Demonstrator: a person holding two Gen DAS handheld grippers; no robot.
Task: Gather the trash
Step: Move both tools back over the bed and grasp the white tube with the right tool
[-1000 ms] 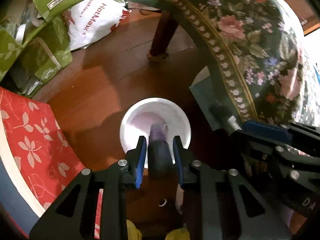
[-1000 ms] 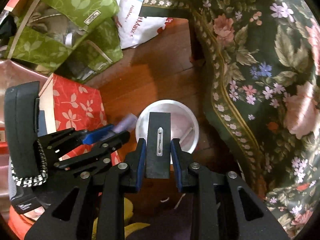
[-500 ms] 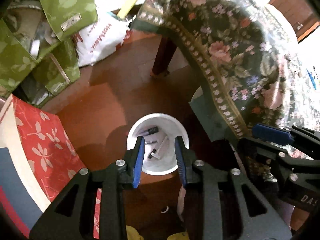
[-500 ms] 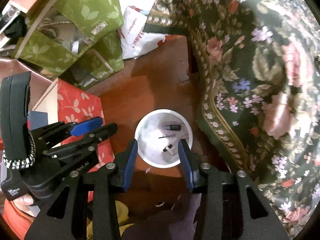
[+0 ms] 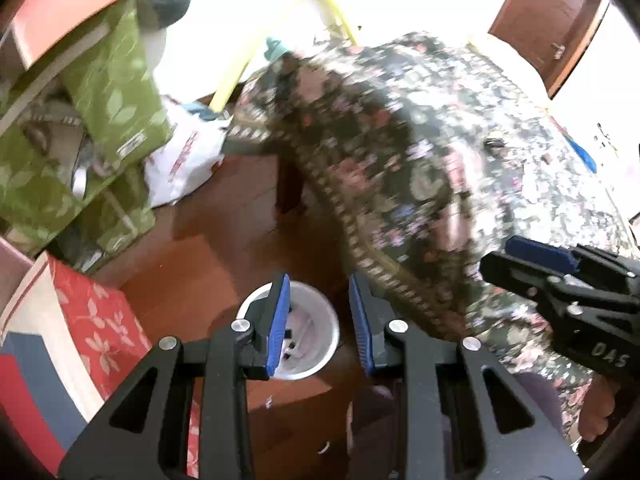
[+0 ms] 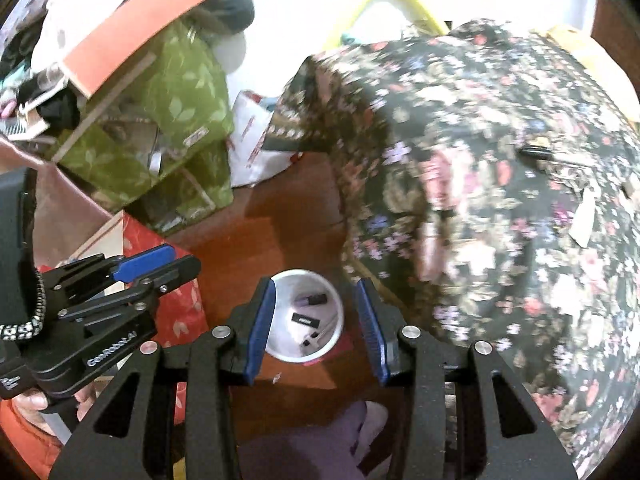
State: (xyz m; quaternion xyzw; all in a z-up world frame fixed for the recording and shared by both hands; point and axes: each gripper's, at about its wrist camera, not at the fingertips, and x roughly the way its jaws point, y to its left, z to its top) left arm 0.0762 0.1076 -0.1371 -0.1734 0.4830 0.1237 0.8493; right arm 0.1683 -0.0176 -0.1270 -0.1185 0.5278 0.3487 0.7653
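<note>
A white round bin (image 6: 306,316) stands on the red-brown wood floor beside the table. It holds a purple-tipped tube (image 6: 311,301), a flat black piece (image 6: 306,320) and other small scraps. The bin also shows in the left wrist view (image 5: 298,336). My right gripper (image 6: 316,328) is open and empty, high above the bin. My left gripper (image 5: 320,322) is open and empty, also above the bin. A black pen (image 6: 538,155) and a pale paper scrap (image 6: 585,220) lie on the floral tablecloth (image 6: 500,200).
Green leaf-print bags (image 6: 168,128) and a white plastic bag (image 6: 256,148) stand at the back left. A red floral box (image 5: 92,320) lies left of the bin. A dark table leg (image 5: 290,188) stands behind the bin. A brown door (image 5: 552,20) is far right.
Both grippers let go of their items, the dark tube and the flat black piece, which now lie in the bin. Both opened and rose well above it, bringing the tabletop into view.
</note>
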